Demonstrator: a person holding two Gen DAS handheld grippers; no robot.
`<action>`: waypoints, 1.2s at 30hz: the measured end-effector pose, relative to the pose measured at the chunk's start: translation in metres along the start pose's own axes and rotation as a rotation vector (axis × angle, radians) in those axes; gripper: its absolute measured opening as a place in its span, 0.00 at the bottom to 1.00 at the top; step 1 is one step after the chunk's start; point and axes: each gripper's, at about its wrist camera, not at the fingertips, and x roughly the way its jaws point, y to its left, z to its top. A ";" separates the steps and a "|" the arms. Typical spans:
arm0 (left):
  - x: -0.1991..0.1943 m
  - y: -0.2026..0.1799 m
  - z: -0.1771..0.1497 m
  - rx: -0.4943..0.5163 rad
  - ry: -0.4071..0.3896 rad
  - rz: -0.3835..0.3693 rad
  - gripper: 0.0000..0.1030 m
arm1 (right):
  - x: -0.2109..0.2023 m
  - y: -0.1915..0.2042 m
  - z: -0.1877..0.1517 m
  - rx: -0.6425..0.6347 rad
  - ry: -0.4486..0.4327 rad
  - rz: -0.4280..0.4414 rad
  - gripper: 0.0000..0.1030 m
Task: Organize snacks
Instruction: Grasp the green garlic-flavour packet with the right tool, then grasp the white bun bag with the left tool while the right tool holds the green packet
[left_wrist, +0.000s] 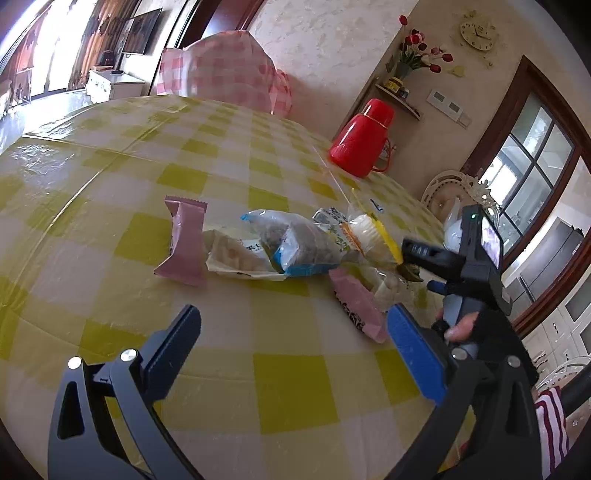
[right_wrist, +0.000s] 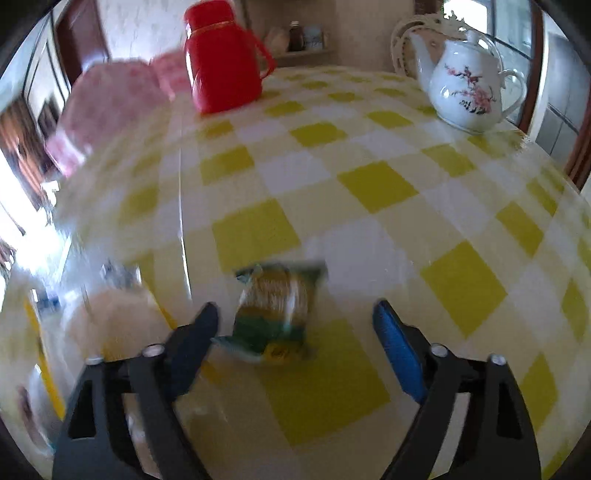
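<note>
One green snack packet (right_wrist: 275, 314) between the right tool's (right_wrist: 295, 325) parted fingers

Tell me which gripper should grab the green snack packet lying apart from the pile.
Right. The green packet lies between the right gripper's open fingers, untouched. The left gripper is open over bare tablecloth, short of the snack pile.

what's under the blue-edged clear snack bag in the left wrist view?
The blue-edged bag lies on a white-wrapped snack, itself on the checked tablecloth. How far that packet extends beneath is hidden.
</note>
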 end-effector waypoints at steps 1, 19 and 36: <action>0.000 0.000 0.000 -0.002 0.001 0.001 0.98 | -0.006 -0.003 -0.006 -0.029 -0.013 -0.002 0.31; 0.000 -0.008 -0.005 0.022 0.016 -0.006 0.98 | -0.076 -0.059 -0.056 0.000 -0.093 0.200 0.76; 0.001 -0.004 -0.002 0.006 0.004 -0.047 0.98 | -0.020 -0.028 -0.015 0.023 -0.044 0.067 0.40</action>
